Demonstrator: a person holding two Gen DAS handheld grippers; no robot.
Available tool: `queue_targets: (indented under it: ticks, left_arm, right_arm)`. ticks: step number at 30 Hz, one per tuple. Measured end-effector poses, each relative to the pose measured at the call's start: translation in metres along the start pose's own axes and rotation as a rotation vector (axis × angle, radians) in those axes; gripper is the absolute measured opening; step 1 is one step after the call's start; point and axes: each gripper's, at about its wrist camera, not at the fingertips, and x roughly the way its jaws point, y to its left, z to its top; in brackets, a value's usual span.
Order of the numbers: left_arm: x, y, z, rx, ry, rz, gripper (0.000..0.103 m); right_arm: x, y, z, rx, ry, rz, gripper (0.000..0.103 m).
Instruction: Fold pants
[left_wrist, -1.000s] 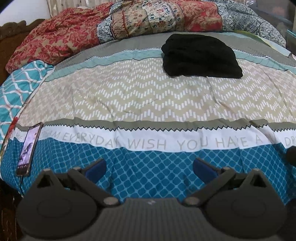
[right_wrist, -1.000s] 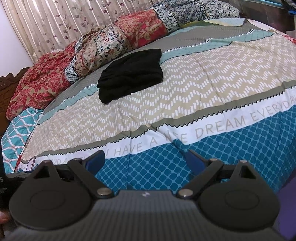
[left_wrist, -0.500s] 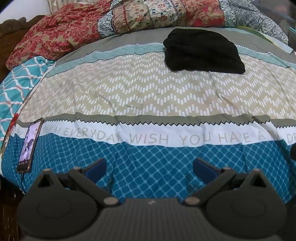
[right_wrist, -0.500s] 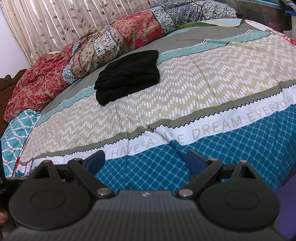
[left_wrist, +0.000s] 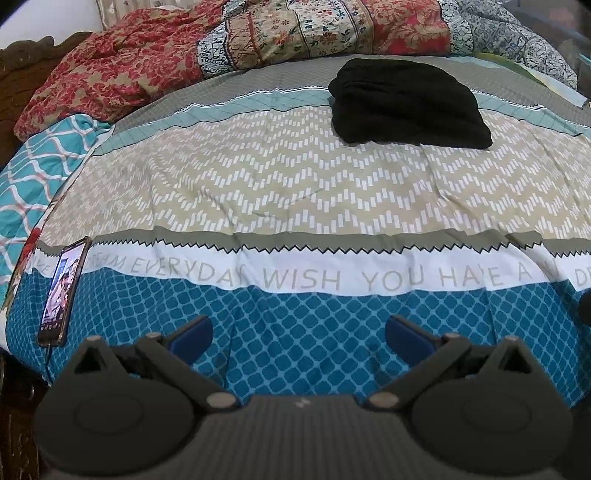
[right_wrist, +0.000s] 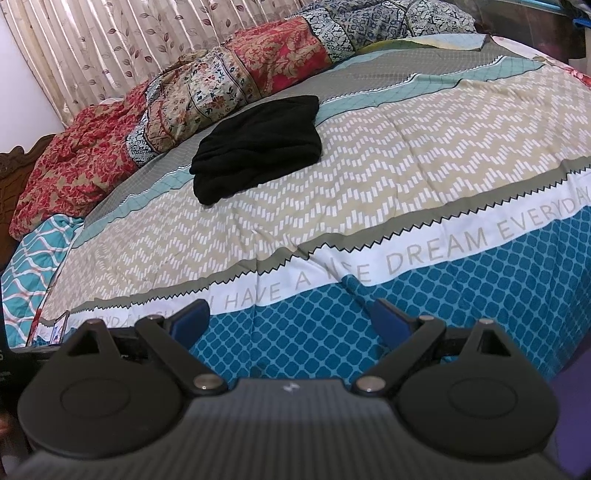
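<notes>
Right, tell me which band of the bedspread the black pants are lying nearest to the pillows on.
The black pants lie across the grey band and the pale teal stripe, their near edge reaching the beige zigzag band; the blue lattice band stays bare.

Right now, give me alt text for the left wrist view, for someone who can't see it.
Black pants lie bunched at the far side of a patterned bedspread, well beyond the open, empty left tool near the front edge. A lit phone rests at the left edge, and a crumpled floral quilt lies along the back.
</notes>
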Motion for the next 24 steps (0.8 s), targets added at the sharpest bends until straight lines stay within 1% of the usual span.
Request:
queue_targets:
  ticks: [7, 24]
  left_arm:
    - [0.0028, -0.0011, 0.0005, -0.002, 0.019, -0.004, 0.103]
    - [0.0062, -0.0052, -0.0010, 0.021, 0.031, 0.012, 0.103]
  right_arm:
    - [0.0008, -0.0004, -0.0005, 0.000, 0.004, 0.001, 0.096]
    - [0.0049, -0.0035, -0.0019, 0.021, 0.023, 0.001, 0.096]
